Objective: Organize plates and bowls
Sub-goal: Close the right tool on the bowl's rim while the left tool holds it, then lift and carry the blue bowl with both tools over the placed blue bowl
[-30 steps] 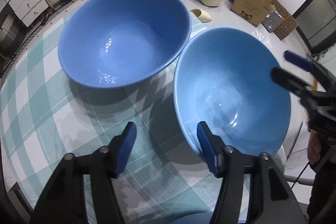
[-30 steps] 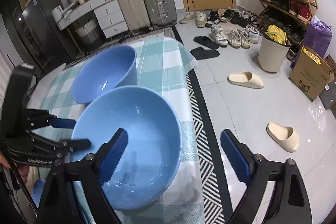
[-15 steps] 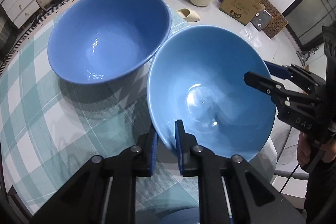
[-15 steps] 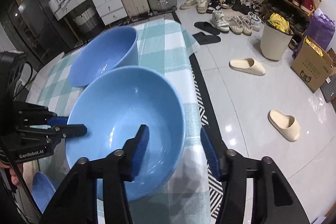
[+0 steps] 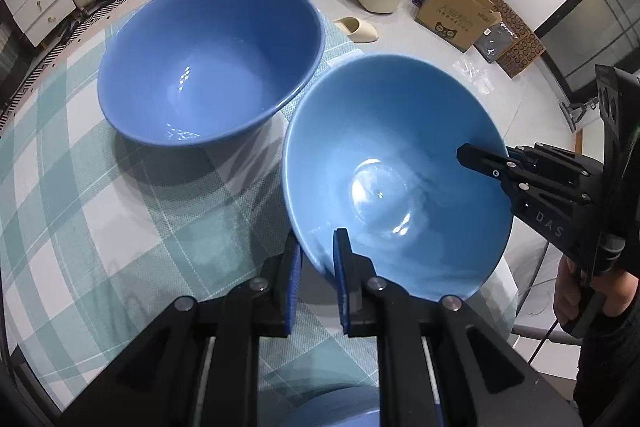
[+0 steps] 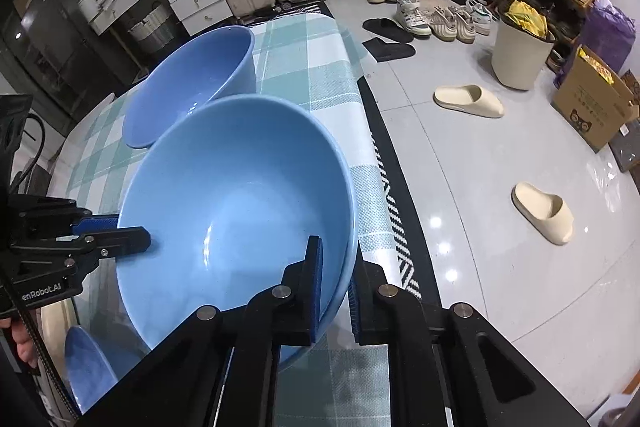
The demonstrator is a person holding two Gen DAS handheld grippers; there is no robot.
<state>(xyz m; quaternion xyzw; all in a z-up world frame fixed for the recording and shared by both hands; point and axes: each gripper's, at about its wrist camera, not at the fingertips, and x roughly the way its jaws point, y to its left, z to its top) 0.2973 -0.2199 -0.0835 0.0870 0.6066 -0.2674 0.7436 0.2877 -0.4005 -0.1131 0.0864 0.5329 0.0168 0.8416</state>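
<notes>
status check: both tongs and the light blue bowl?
Left tongs and right tongs both shut on light blue bowl rim, opposite sides. Bowl tilted. Darker blue bowl right beside it on checked tablecloth.

The light blue bowl [image 5: 400, 163] sits tilted on the checked table [image 5: 80, 187], beside a larger, darker blue bowl [image 5: 208, 63], rims nearly touching.

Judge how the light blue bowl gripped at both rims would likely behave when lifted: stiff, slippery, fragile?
The light blue bowl looks glazed and shows sharp highlights, so it is probably rigid but slick. The left gripper and right gripper each pinch only a thin rim edge, so it could slip or tilt. It seems ceramic, likely breakable if dropped near the table edge.
</notes>
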